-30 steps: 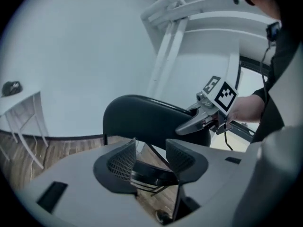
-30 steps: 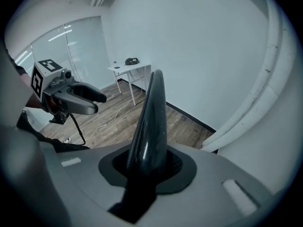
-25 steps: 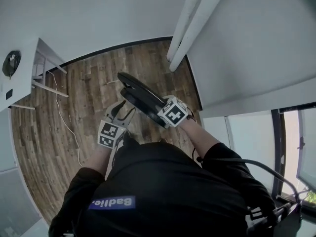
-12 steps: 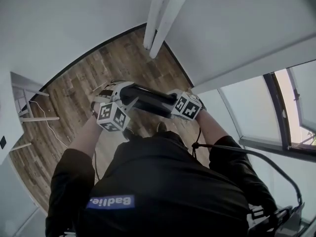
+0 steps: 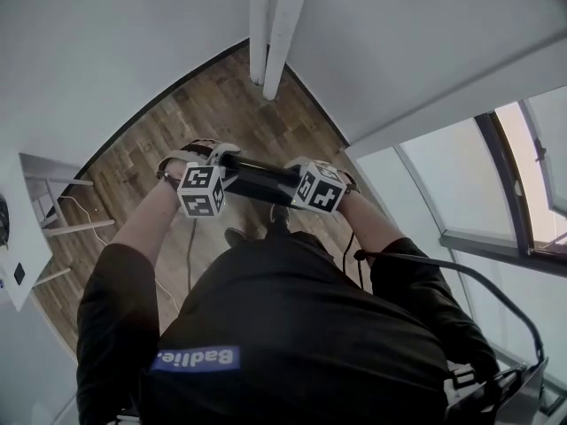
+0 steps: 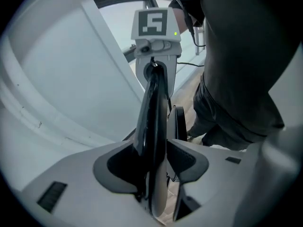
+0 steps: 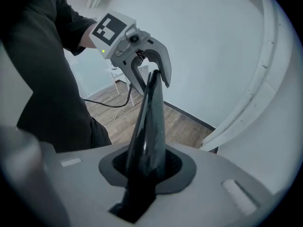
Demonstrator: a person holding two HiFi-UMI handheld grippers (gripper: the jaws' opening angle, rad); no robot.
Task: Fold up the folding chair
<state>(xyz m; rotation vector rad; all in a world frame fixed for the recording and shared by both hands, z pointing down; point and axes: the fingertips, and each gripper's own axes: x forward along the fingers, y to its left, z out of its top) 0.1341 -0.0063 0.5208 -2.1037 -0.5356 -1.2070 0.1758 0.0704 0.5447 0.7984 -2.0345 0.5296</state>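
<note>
The folding chair (image 5: 261, 182) is black and folded flat, held edge-on and about level in front of my body above the wooden floor. My left gripper (image 5: 213, 177) is at its left end and my right gripper (image 5: 306, 184) at its right end. In the left gripper view the chair's thin edge (image 6: 151, 108) runs between the jaws of my left gripper (image 6: 156, 148), which are opening slightly but still touch it. The right gripper (image 6: 155, 72) shows at the chair's far end. In the right gripper view my right gripper (image 7: 144, 167) is clamped on the chair's edge (image 7: 149, 117), and the left gripper (image 7: 147, 72) clasps the other end.
Two white pipes (image 5: 270, 25) run up the wall ahead. A white table (image 5: 35, 202) with a cable (image 5: 89, 211) stands at the left. A window (image 5: 461, 193) and its sill lie to the right. My shoes (image 5: 235, 235) show on the floor (image 5: 221, 104).
My left gripper has rolled over and moved up from below the chair onto its left end. The chair has swung from slanted to level between both grippers. The head view has swung left.
</note>
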